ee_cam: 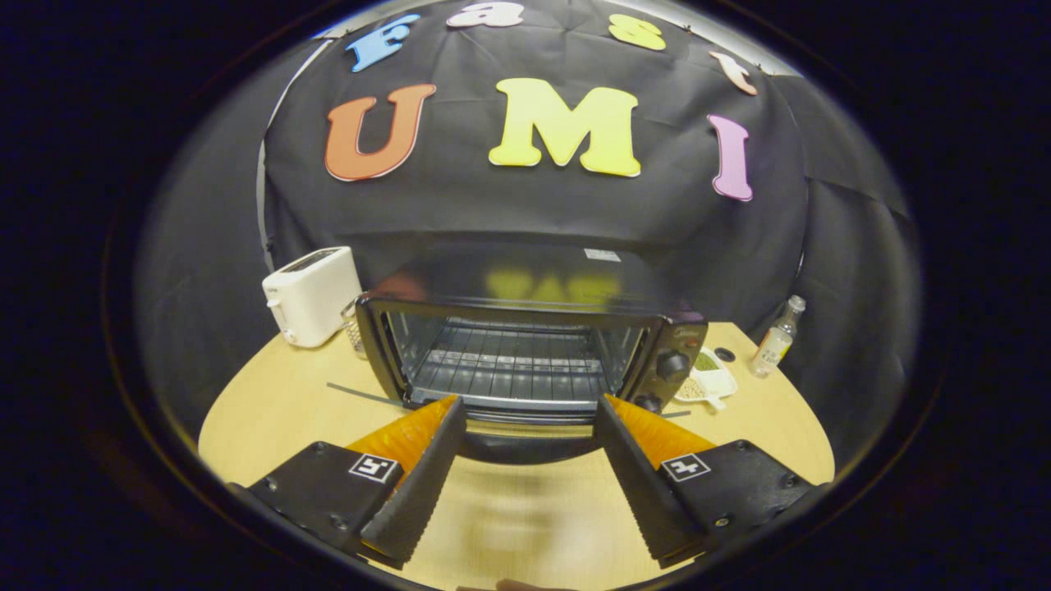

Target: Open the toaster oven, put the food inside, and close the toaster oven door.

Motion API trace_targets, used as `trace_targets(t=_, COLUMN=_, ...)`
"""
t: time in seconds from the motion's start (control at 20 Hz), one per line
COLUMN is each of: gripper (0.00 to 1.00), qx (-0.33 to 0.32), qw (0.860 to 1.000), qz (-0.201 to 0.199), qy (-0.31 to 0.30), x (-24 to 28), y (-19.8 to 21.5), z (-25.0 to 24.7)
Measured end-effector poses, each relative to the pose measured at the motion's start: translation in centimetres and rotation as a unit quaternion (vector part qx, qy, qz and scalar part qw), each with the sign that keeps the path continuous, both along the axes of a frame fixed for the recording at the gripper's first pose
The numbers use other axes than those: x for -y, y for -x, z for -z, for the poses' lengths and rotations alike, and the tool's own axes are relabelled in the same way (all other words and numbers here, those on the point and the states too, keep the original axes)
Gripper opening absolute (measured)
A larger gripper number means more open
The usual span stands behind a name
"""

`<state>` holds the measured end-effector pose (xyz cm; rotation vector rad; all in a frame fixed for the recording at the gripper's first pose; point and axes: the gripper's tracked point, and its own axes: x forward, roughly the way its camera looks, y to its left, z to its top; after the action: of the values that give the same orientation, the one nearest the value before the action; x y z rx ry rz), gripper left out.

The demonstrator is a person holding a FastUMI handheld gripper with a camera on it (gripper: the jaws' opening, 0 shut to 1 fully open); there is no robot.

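Note:
A black toaster oven (pixel 657 328) stands on the wooden table just ahead of my fingers. Its door (pixel 525 447) hangs open, folded down toward me, and its edge lies between my fingertips. Inside, the wire rack (pixel 509 365) is bare. My gripper (pixel 530 404) is open, with the fingers spread about as wide as the oven's mouth and nothing held between them.
A white pop-up toaster (pixel 310 295) stands left of the oven. To the oven's right lie a small white dish (pixel 708 379) with greenish and tan contents, and a small clear bottle (pixel 777 338) beyond it. Bare tabletop (pixel 525 517) runs below my fingers.

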<state>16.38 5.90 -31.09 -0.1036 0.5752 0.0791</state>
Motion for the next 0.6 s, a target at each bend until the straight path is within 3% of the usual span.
trace_targets(t=0.6, gripper=1.00, qx=-0.047, qw=0.998, qz=0.018, qy=-0.027, x=0.8, y=5.3, z=5.8)
